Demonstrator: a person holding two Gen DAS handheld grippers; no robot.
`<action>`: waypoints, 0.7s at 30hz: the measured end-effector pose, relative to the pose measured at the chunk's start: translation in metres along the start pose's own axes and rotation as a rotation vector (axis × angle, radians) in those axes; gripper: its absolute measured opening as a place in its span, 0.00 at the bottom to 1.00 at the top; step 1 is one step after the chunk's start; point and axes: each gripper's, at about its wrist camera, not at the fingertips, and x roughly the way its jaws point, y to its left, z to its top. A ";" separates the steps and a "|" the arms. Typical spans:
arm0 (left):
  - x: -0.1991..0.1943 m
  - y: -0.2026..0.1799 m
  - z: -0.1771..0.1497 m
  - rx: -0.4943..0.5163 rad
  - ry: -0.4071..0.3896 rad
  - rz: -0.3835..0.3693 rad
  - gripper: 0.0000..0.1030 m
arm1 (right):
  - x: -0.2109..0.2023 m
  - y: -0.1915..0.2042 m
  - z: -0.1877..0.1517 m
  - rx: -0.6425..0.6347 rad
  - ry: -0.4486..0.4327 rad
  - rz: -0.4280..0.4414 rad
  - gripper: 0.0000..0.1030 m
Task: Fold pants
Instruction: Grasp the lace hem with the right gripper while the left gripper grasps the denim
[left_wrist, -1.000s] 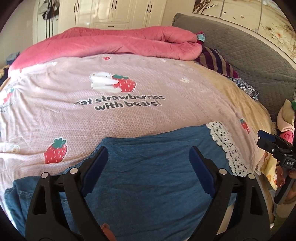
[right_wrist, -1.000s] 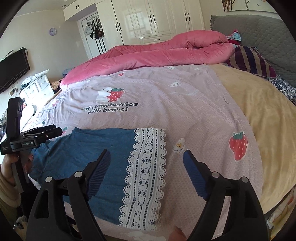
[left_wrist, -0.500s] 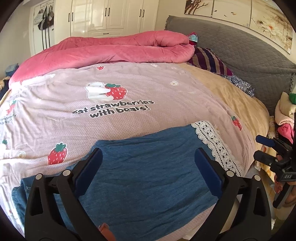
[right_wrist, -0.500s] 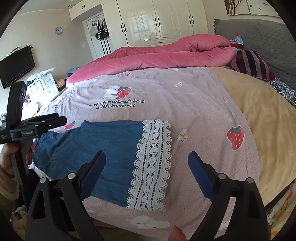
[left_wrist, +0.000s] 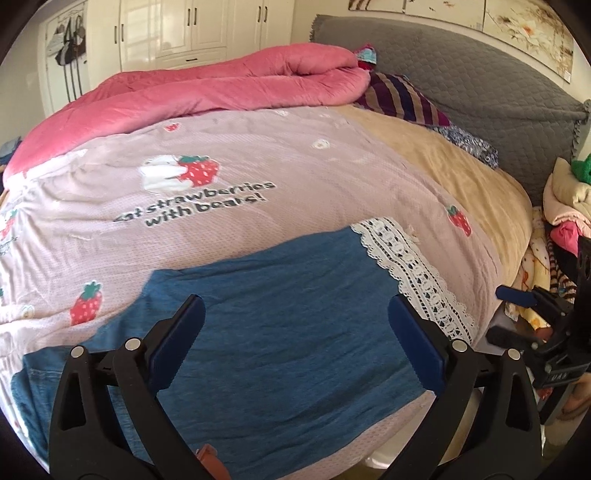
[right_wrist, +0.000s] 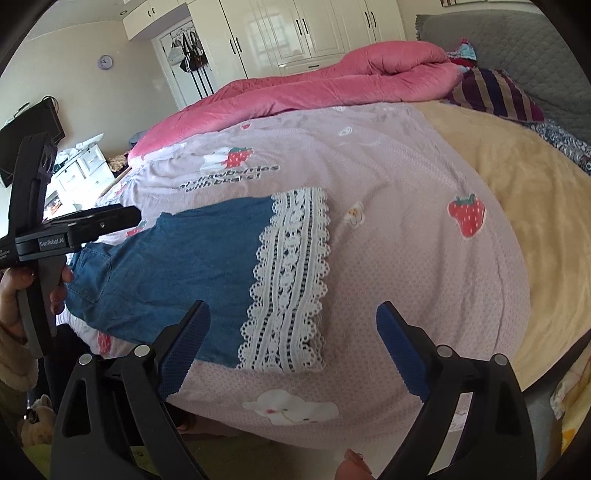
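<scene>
My left gripper (left_wrist: 295, 339) and right gripper (right_wrist: 291, 345) gape, nothing held; pants (left_wrist: 280, 314) near bedspread (right_wrist: 406, 258) edge, open bedspread beyond.

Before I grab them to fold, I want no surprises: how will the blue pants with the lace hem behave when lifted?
The pants lie flat with soft wrinkles, so they will probably droop from wherever they are pinched. The thin denim-like cloth looks light. The openwork lace hem could snag on ridged gripper pads.
</scene>
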 end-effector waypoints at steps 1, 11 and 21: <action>0.002 -0.002 0.000 0.004 0.003 -0.002 0.90 | 0.001 0.000 -0.002 0.003 0.005 0.006 0.88; 0.053 -0.017 0.017 0.077 0.079 -0.052 0.91 | 0.028 -0.006 -0.023 0.084 0.073 0.104 0.88; 0.112 -0.019 0.054 0.122 0.144 -0.096 0.90 | 0.045 -0.014 -0.018 0.212 0.081 0.227 0.46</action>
